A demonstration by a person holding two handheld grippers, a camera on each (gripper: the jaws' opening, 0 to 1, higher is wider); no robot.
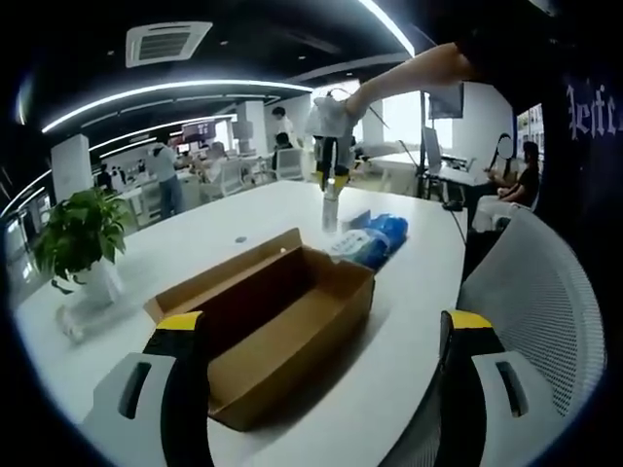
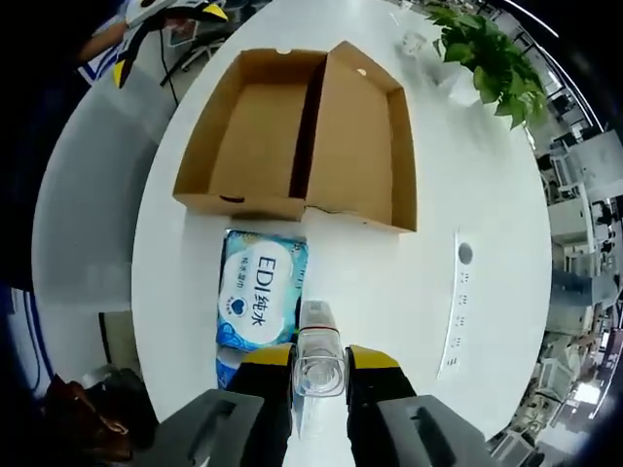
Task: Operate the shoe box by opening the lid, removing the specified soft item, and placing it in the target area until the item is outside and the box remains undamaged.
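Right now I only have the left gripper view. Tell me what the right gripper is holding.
Observer: In the right gripper view, the right gripper is shut on a clear bottle-like object, with a jaw on each side of it.
Operator: Check the inside of the box for me.
Observer: Seen from above, the shoe box is bare cardboard in both open halves, with nothing lying inside.
Operator: Read me the pack's label.
Observer: The blue pack lies flat on the table just outside the box wall. It is printed "EDI" with Chinese characters.
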